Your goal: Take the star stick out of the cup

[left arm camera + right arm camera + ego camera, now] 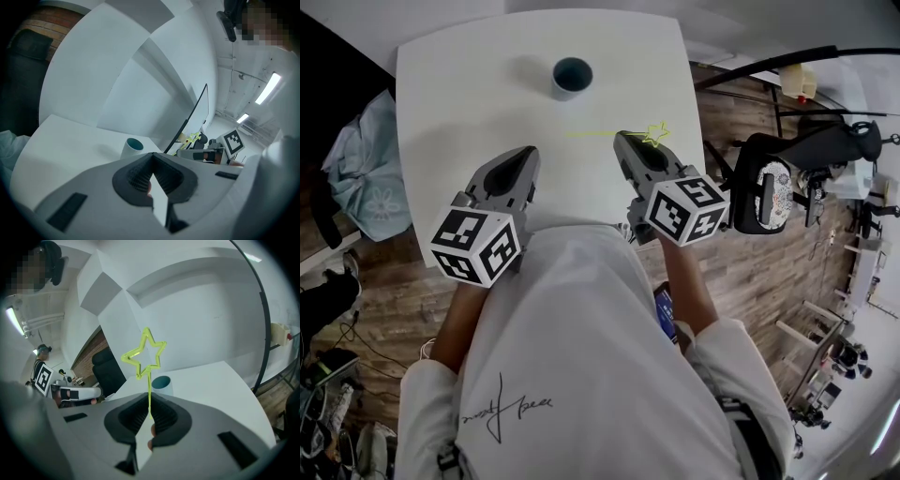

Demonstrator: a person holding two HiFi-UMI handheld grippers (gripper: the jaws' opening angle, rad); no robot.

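Quick rundown, everything placed relative to the cup [572,77]. It's a small white cup w/ a dark teal inside, standing upright near the far edge of the white table [469,103], and it looks empty.

The star stick [656,134] is out of the cup. The right gripper [624,141] has it, on the near side of the cup and a bit to the right, well apart from it. In the right gripper view the fingers [164,416] are clamped on the thin neon-yellow stem [149,387]. The outline star sits above the jaw tips, w/ the cup [161,383] behind and just to the right of the stem. From the head view the star pokes out on the gripper's right side and the rest of the stem runs off to the left, closer to the cup's line. Can't tell if it touches the table.

The left gripper [525,156] is on the near side of the cup and a bit left, approx level w/ the right one. Its own view shows the gripper [152,157] w/ pads pressed together and nothing between them, the cup [132,147] ahead and slightly left.

Off the table, far right of the cup, there's a black office chair [769,187] on wood flooring. Far left of the cup is a pale blue bundle of cloth [361,169].
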